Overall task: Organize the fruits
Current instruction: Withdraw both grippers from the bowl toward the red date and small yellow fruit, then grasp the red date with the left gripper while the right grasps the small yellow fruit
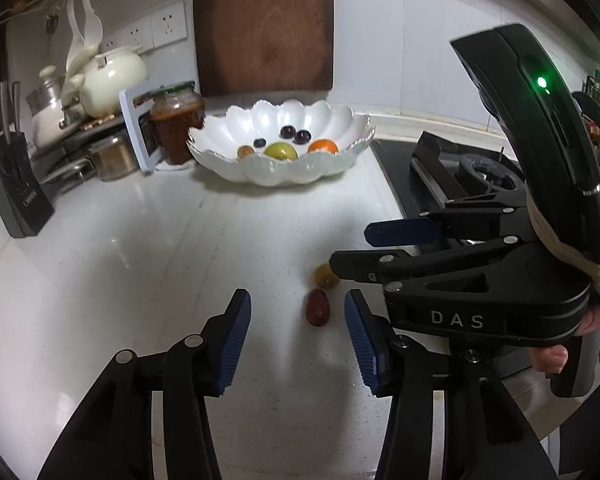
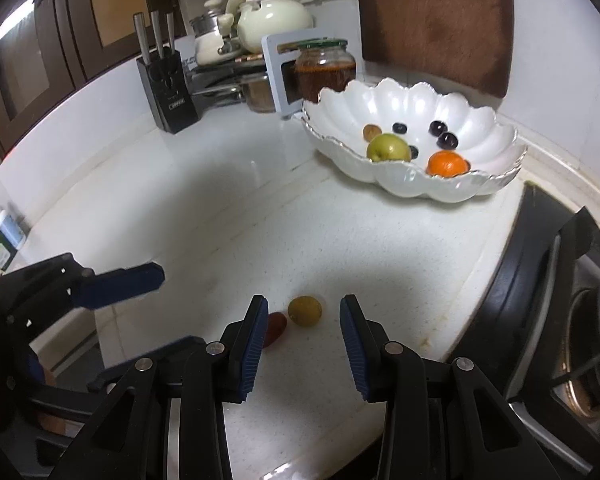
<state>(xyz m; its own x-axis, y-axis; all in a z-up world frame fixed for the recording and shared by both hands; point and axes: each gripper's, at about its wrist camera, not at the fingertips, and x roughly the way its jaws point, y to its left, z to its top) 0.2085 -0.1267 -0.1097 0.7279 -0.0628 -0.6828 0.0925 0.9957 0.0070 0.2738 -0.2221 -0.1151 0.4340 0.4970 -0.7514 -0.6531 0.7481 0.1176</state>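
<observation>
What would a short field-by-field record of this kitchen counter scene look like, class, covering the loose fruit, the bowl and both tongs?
loose fruit: a red fruit and a yellow fruit side by side on the counter
bowl: white scalloped bowl near the wall, holding a green apple, an orange and small dark fruits
left tongs: open, empty, red fruit ahead between the tips
right tongs: open, empty, yellow fruit ahead between the tips

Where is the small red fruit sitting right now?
The red fruit lies on the white counter, touching or nearly touching the yellow fruit, ahead of the left gripper. In the right wrist view it is half hidden behind a finger.
</observation>
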